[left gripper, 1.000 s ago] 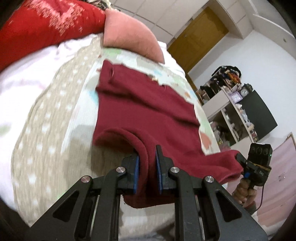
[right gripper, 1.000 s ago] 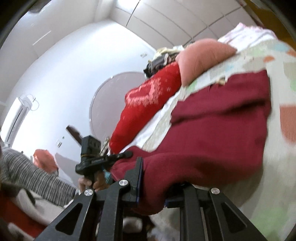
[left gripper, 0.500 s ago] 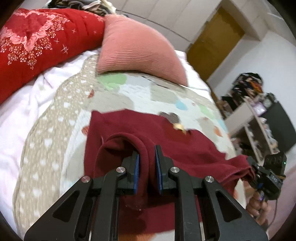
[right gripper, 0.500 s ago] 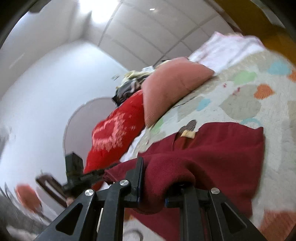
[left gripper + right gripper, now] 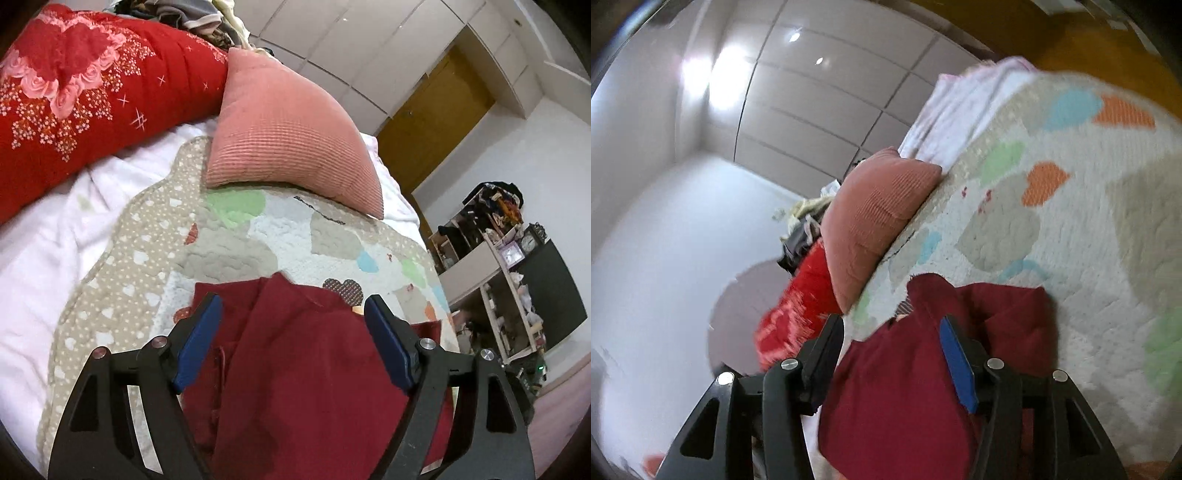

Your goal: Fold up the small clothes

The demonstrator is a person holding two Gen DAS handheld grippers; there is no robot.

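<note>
Dark red knit garment [image 5: 306, 369] lies folded on the patchwork quilted bedspread [image 5: 236, 251]; the left hand-held gripper [image 5: 293, 343] and right hand-held gripper [image 5: 892, 354] hover over it, both spread wide.

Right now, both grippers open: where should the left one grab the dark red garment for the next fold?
Probably the far left corner of the dark red garment. It lies flat on the quilt, its edge exposed. Bring the left gripper in low from the near side, fingers straddling that edge.
</note>
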